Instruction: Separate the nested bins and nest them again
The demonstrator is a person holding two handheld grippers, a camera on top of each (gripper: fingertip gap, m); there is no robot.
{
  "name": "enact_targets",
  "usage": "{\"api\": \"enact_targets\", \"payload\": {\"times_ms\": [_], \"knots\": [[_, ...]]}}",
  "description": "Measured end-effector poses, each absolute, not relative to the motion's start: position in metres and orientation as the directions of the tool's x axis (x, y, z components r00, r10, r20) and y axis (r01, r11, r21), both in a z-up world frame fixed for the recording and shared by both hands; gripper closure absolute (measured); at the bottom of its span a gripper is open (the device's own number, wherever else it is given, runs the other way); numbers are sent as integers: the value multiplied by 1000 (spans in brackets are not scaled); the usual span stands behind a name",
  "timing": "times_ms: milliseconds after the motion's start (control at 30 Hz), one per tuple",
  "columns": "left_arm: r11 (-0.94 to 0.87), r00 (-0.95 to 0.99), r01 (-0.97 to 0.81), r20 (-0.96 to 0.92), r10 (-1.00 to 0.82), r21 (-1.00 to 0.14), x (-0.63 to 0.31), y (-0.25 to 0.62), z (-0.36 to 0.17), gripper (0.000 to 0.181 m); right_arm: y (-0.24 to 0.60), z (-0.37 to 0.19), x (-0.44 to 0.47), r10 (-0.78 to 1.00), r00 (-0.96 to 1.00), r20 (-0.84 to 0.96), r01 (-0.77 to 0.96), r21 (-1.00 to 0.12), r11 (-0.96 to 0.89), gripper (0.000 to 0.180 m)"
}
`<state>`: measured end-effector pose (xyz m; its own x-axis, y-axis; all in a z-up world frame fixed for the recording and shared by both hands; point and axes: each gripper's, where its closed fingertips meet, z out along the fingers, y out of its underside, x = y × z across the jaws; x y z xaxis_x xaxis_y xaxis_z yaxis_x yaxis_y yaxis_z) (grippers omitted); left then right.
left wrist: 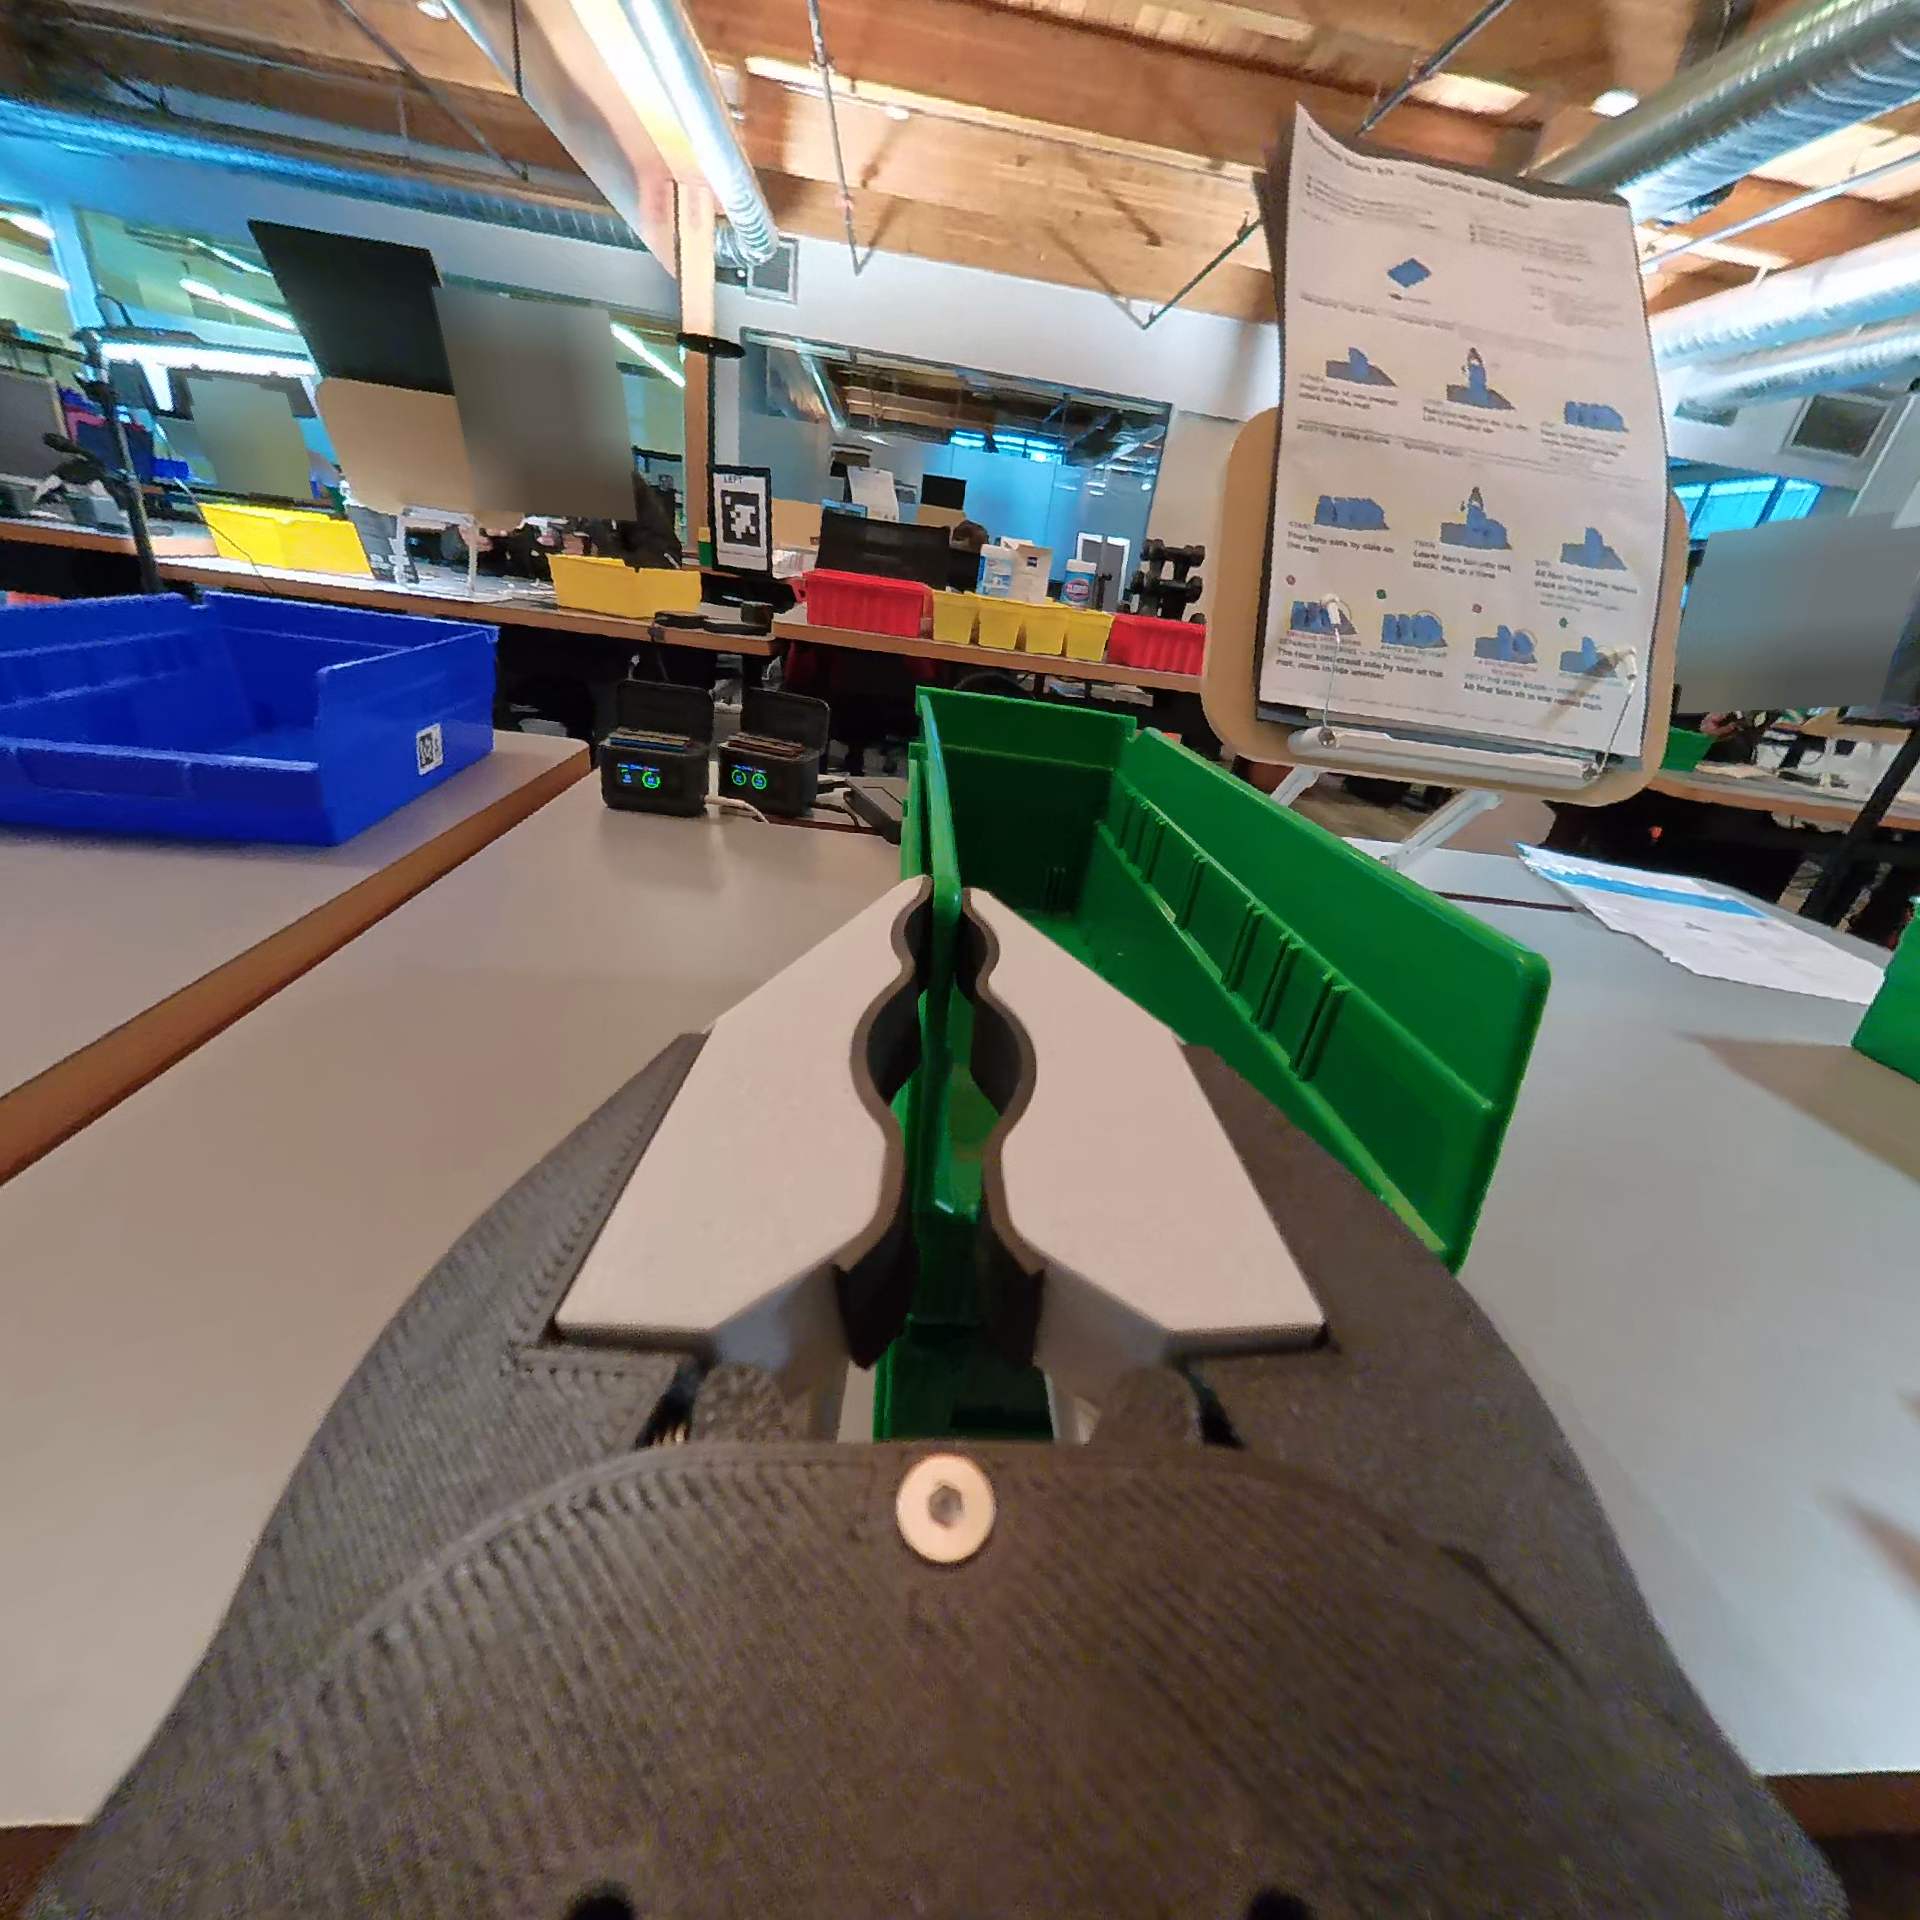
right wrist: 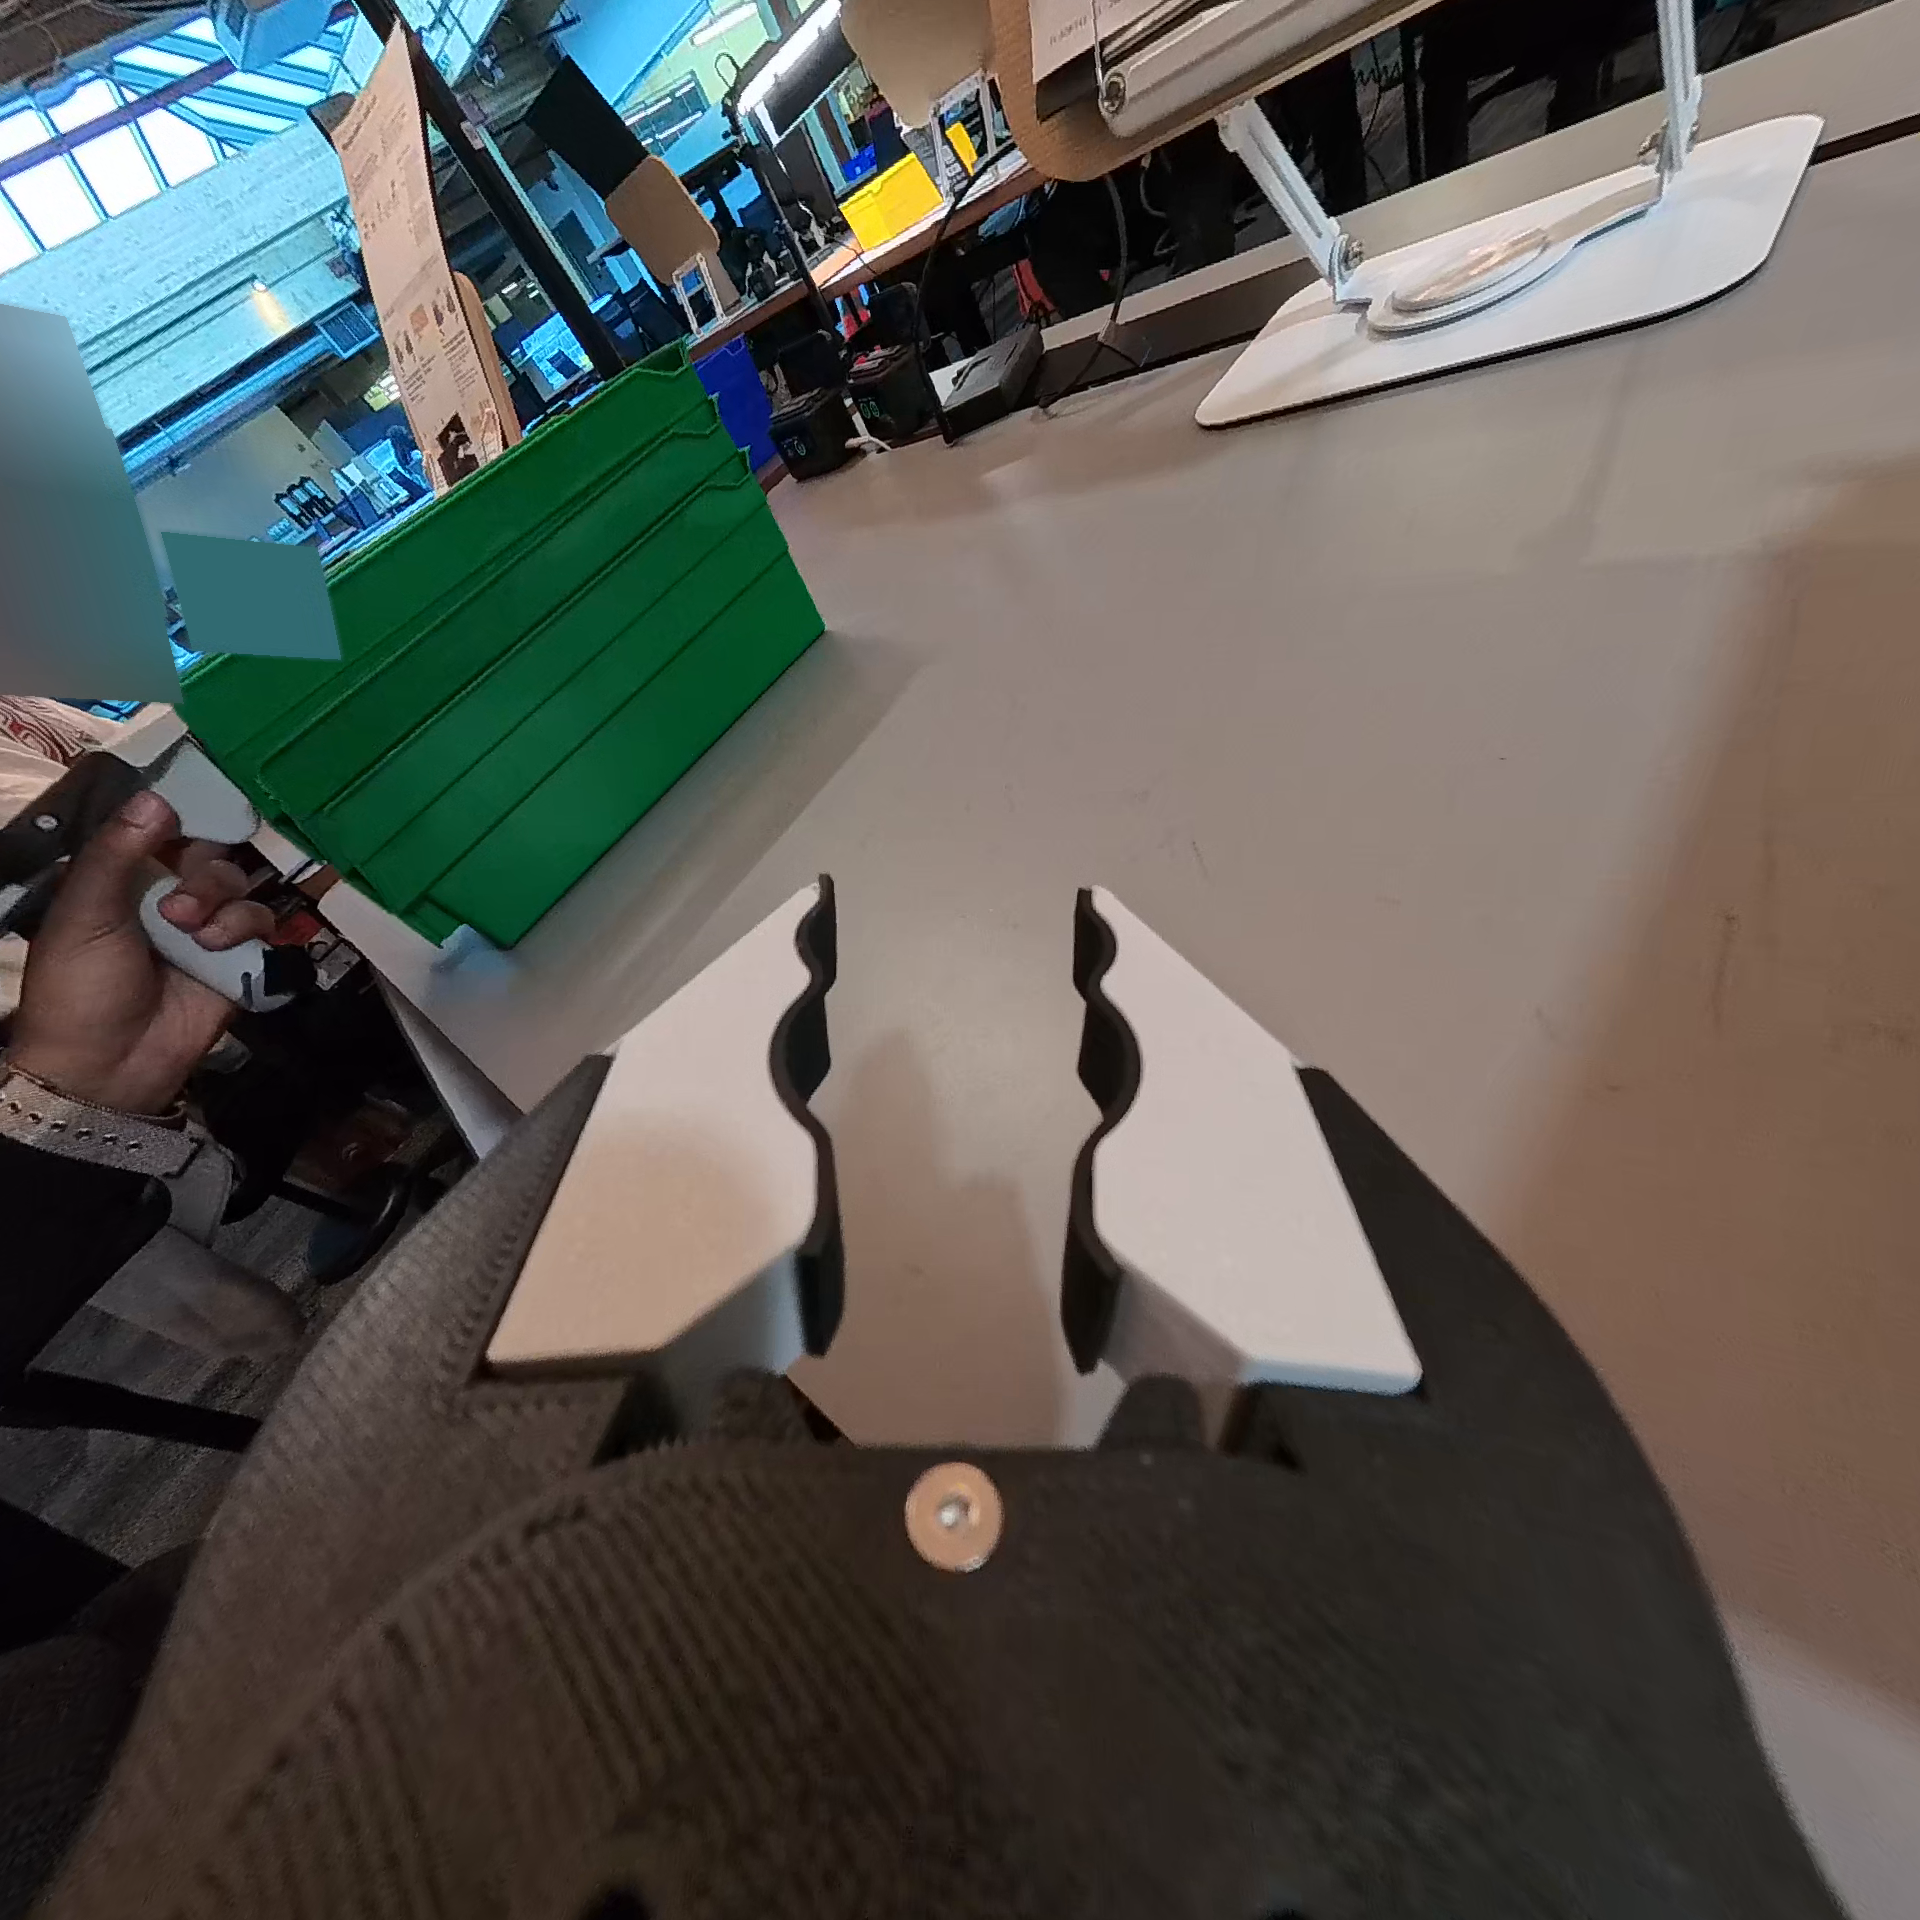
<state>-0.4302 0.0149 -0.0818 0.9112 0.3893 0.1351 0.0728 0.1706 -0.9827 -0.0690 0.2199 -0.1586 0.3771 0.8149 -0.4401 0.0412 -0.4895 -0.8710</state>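
In the left wrist view, my left gripper [left wrist: 943, 899] is shut on the left side wall of a green bin [left wrist: 1299, 997]. The bin is tilted, with its open inside and ribbed right wall facing me, above the grey table [left wrist: 416, 1143]. In the right wrist view, my right gripper [right wrist: 954, 904] is open and empty, low over the table [right wrist: 1351, 727]. To its left is a stack of several nested green bins [right wrist: 540, 665] near the table's front edge. A person's hand [right wrist: 114, 977] holds the left gripper's handle just behind the stack.
A blue bin [left wrist: 239, 707] sits on the neighbouring table at the left. A stand with an instruction sheet [left wrist: 1455, 447] rises at the back right; its white base [right wrist: 1558, 270] lies on the table. Two black charger cases [left wrist: 655, 758] and papers [left wrist: 1704, 925] lie at the far edge.
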Motion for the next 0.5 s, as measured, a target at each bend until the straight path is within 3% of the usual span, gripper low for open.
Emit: {"api": "enact_targets", "payload": {"times_ms": [300,500], "knots": [[175,923,-9,59,379,-984,-416,17,-69,181,220,-161,-70,813,378,-443,49,-867,-495,135],[228,921,57,140,365,-972,-421,13,-66,181,220,-162,-70,812,381,-442,53,-866,-497,135]]}}
